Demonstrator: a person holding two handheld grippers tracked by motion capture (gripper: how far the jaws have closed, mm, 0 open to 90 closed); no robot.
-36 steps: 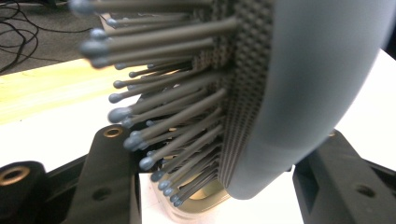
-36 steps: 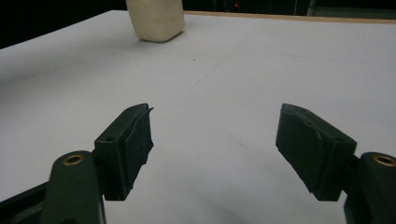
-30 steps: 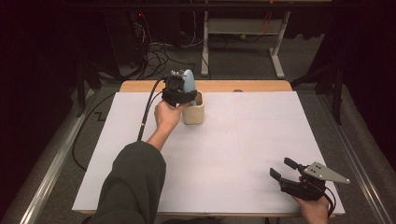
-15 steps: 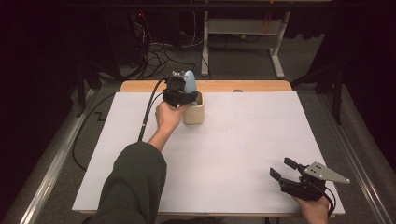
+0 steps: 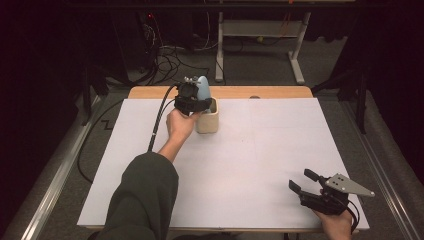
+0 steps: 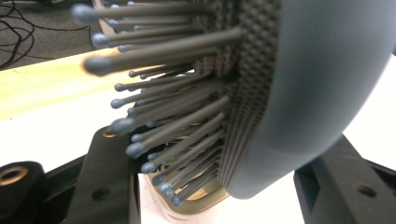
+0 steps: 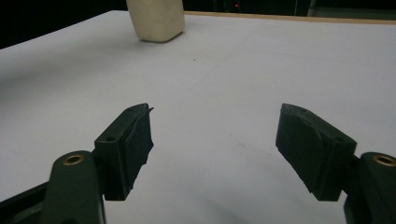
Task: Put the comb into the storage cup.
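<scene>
A grey-blue hairbrush (image 5: 202,86) stands head up over a cream cup (image 5: 209,122) at the far middle of the table. My left gripper (image 5: 192,102) is shut on it from the left side. In the left gripper view the hairbrush (image 6: 303,93) sits between the two black jaws with its bristles pointing left, and the cup rim (image 6: 196,207) shows just below it. My right gripper (image 5: 301,180) rests near the front right corner, open and with nothing in it. In the right gripper view its jaws (image 7: 215,140) stand wide apart over the white surface, with the cup (image 7: 156,18) far ahead.
A white sheet (image 5: 260,165) covers the table, leaving a wooden strip (image 5: 260,92) along the far edge. The left gripper's black cable (image 5: 159,120) trails off to the left. Beyond the table stand a metal frame (image 5: 260,30) and floor cables (image 5: 170,60).
</scene>
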